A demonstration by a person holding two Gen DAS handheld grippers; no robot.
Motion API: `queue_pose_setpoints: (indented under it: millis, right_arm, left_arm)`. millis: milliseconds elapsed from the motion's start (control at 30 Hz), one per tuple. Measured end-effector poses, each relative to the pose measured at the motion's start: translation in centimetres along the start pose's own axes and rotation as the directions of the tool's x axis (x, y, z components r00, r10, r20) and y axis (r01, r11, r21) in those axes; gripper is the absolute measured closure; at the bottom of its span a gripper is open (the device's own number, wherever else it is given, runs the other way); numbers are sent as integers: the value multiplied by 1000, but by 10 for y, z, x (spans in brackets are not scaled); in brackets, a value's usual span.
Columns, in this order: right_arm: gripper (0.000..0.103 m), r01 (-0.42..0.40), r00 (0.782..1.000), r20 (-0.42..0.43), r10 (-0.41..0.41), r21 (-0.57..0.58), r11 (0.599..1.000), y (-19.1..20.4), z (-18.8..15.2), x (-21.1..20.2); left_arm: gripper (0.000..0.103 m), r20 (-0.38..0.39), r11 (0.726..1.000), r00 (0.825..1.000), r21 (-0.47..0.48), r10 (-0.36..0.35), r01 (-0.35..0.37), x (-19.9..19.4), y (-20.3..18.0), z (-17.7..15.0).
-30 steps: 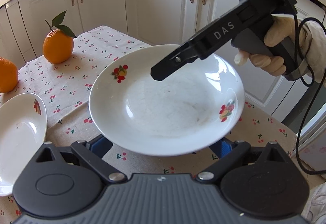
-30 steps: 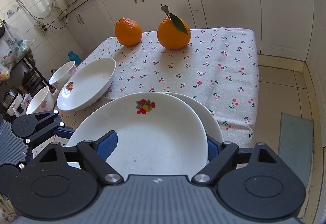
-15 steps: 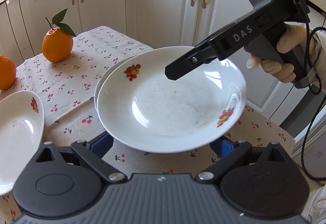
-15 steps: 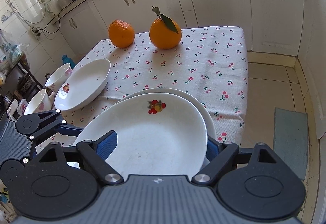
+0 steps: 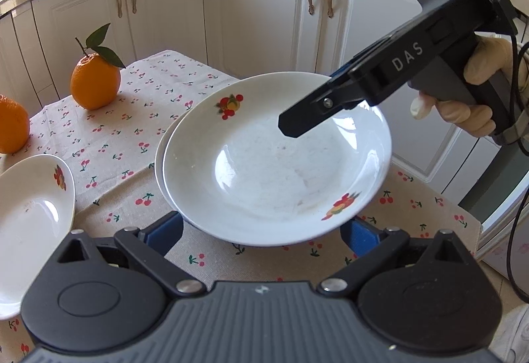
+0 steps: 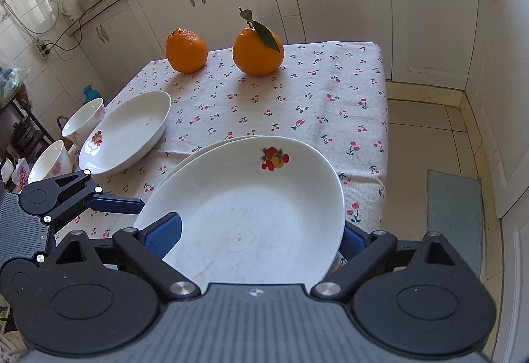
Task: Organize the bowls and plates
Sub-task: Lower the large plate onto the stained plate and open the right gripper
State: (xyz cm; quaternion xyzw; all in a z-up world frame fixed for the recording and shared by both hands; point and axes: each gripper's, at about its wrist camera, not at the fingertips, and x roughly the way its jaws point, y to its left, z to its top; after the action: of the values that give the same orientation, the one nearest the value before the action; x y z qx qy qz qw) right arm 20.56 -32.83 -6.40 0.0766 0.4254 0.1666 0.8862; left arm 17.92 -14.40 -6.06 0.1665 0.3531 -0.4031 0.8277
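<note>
Across the table (image 6: 330, 82) under its cherry-print cloth, spread largest first. Near the front right corner, two stacked plates: top plate (image 6: 258, 211) with fruit prints nested on the lower plate (image 6: 205, 149), only a rim sliver showing. Along the left edge, a third plate (image 6: 129, 131), apart from the stack; just past that edge, two bowls (image 6: 84, 120), support unclear. Toward the far edge, a leafed orange (image 6: 258, 50) and a plain orange (image 6: 186, 50), side by side. Right gripper (image 6: 261, 234) astride the top plate's near rim, jaws opening, blue pads seemingly off the china. Left gripper (image 5: 261, 230) low beside the stack, fingers spread wide, gripping nothing, plate rim overhanging the gap.
</note>
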Motion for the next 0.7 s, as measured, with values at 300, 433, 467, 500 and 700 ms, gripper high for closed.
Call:
queue_pose_setpoints:
  millis: [300, 433, 467, 500, 700]
  right_arm:
    - [3, 91, 995, -42, -92, -20, 996, 15, -7, -2]
    - [3, 130, 989, -62, -132, -30, 991, 18, -12, -1]
    - [3, 138, 988, -66, -139, -32, 990, 19, -13, 0]
    - [3, 144, 987, -71, -146, -35, 989, 19, -15, 0]
    - [0, 164, 985, -37, -169, -95, 982, 35, -22, -9]
  left_arm:
    - [2, 15, 1000, 1000, -4, 7, -7, -2, -2, -2]
    - [2, 19, 1000, 1000, -6, 6, -6, -2, -2, -3]
    - [2, 19, 1000, 1000, -7, 3, -3, -3, -2, -4]
    - [2, 19, 1000, 1000, -5, 3, -3, -3, -2, -4]
    - [2, 63, 999, 998, -30, 14, -12, -17, 0, -4]
